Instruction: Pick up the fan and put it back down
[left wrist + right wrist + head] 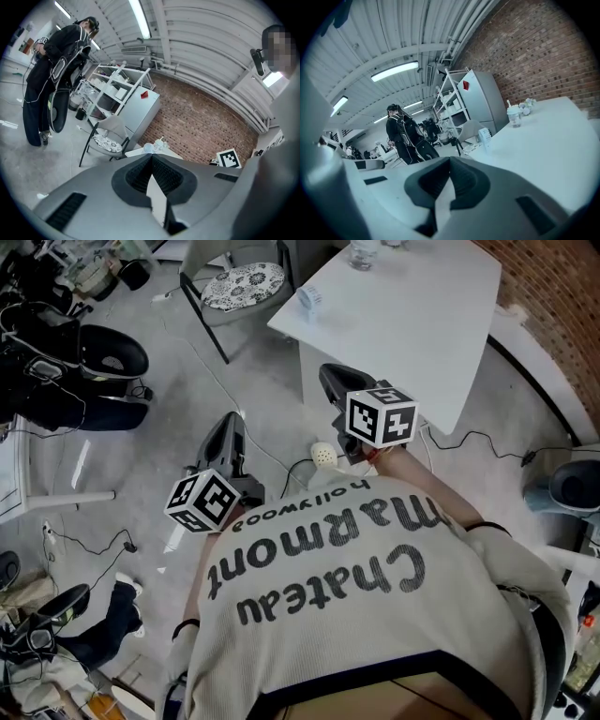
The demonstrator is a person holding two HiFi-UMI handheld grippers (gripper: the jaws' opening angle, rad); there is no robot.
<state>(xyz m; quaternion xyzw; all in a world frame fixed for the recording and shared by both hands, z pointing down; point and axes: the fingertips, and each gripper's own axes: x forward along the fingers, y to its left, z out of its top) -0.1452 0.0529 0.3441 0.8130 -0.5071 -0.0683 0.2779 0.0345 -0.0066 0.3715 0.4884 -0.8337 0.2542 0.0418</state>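
Observation:
The small white fan [309,301] stands near the left edge of the white table [422,324]; the right gripper view shows the fan [485,136] on the table's edge, well ahead of the jaws. My right gripper [330,377] hovers beside the table's near corner, its jaws shut with nothing between them [450,161]. Lower left of it, over the floor, my left gripper [230,425] is also shut and empty [151,157]. From the left gripper view the fan [148,148] shows just above the jaw tips, far off.
A clear cup [364,251] stands at the table's far end. A chair with a patterned cushion [242,282] is left of the table. Cables and a white round object [323,456] lie on the floor. A person in black [51,79] stands by shelving.

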